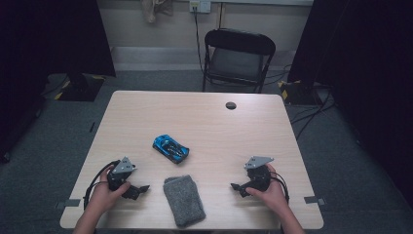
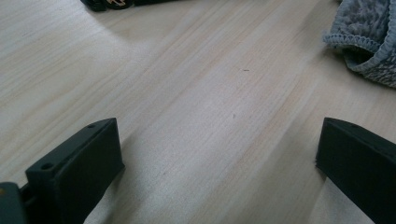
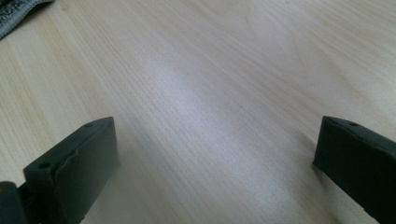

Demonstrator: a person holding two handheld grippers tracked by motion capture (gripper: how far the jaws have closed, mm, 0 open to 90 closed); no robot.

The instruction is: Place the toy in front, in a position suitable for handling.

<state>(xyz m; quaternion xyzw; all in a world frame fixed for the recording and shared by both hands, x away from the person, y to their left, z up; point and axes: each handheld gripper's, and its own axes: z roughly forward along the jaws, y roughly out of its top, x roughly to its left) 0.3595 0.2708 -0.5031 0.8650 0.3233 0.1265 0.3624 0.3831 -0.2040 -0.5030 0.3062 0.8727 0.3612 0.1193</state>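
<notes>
My left claw point(image 1: 139, 189) sits low at the near-left of the counter point(image 1: 204, 122), jaws wide apart, nothing between them, bare wood under the gap in the left gripper view. My right claw point(image 1: 237, 187) sits low at the near-right, jaws also spread wide and empty, bare wood between them in the right gripper view. Both claws point inward, toward each other. Grey sock point(image 1: 183, 200) lies flat between the two claws at the near edge, long axis running roughly front to back, touching neither claw; it is nearer my left claw than my right. In the left gripper view the sock's knitted cuff point(image 2: 369, 39) shows at the upper right, open end facing the claw, clear of the jaws. In the right gripper view a corner of the sock point(image 3: 16, 14) shows at the upper left, well clear of the jaws. Blue toy car point(image 1: 170, 148) sits on its wheels farther back, near the middle of the counter, angled diagonally, apart from the sock and both claws. Black folding chair point(image 1: 237, 58) stands beyond the far edge.
</notes>
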